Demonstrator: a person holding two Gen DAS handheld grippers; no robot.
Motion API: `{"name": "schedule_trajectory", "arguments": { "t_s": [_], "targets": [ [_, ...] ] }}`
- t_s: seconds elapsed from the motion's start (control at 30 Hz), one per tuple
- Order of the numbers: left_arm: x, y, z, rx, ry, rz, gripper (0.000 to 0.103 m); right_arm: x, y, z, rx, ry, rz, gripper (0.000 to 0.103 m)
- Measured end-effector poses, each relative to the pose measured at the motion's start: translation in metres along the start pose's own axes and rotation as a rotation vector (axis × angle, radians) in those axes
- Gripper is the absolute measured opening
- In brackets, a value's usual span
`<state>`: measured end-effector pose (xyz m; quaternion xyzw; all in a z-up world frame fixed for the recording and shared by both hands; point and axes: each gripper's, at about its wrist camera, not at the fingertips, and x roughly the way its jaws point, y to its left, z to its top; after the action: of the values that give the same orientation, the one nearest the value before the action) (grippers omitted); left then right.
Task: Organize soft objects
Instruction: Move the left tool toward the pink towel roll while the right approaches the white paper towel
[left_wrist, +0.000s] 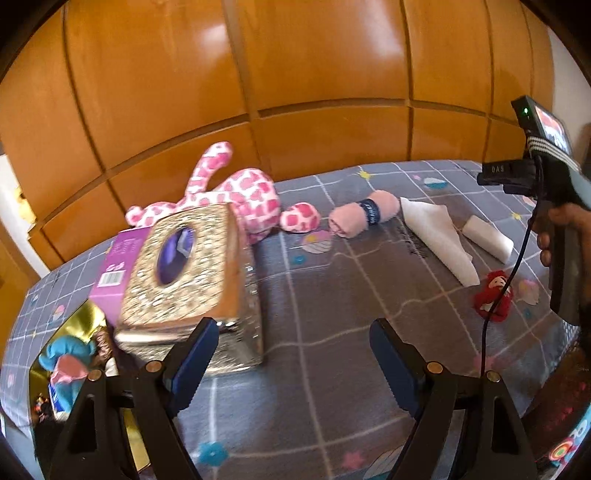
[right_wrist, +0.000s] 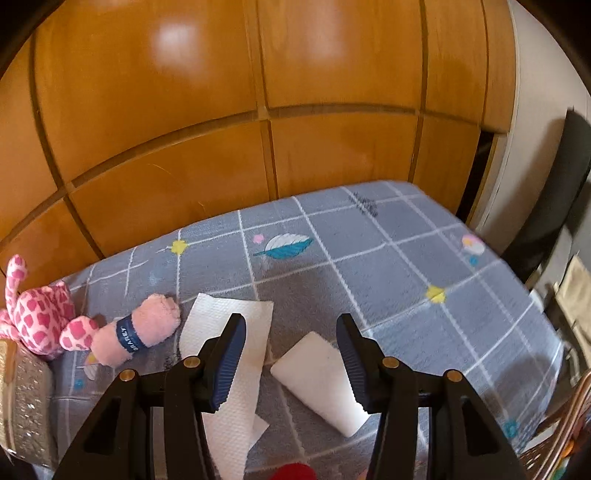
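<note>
On the grey checked blanket (left_wrist: 332, 295) lie a pink spotted plush (left_wrist: 243, 195), a rolled pink towel with a blue band (left_wrist: 364, 214), a white paper towel (left_wrist: 439, 240), a white tissue pack (left_wrist: 487, 238) and a small red doll (left_wrist: 495, 295). My left gripper (left_wrist: 291, 354) is open and empty beside a glittery gold tissue box (left_wrist: 184, 273). My right gripper (right_wrist: 291, 354) is open and empty above the tissue pack (right_wrist: 321, 380), with the paper towel (right_wrist: 229, 354) under its left finger. The towel roll (right_wrist: 140, 332) and the plush (right_wrist: 40, 314) lie to its left.
A purple carton (left_wrist: 118, 266) sits behind the gold box. A gold bag with a blue plush (left_wrist: 66, 362) is at the left. Wooden wardrobe panels (right_wrist: 258, 110) stand behind the bed. A dark chair (right_wrist: 554, 192) stands at the right. The right hand-held gripper body (left_wrist: 554, 192) shows at the right.
</note>
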<state>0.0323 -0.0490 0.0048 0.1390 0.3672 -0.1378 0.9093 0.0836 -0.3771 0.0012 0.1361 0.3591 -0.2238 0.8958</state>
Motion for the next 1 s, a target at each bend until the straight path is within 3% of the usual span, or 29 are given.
{"name": "schedule_trajectory", "arguments": {
  "t_s": [0.27,0.53,0.6,1.0],
  "targets": [
    [0.027,-0.026,0.014,0.022,0.056,-0.057,0.084,0.004,-0.009,0.000,0.054,0.028,0.027,0.051],
    [0.067,-0.034,0.034,-0.081,0.159,-0.149,0.084,0.008,-0.023,-0.001,0.134,0.058,0.057,0.051],
    [0.076,-0.036,0.043,-0.091,0.147,-0.122,0.084,0.010,-0.025,-0.001,0.147,0.067,0.067,0.051],
    [0.152,-0.075,0.103,0.145,0.082,-0.061,0.084,0.012,-0.030,-0.002,0.197,0.096,0.123,0.052]
  ]
}}
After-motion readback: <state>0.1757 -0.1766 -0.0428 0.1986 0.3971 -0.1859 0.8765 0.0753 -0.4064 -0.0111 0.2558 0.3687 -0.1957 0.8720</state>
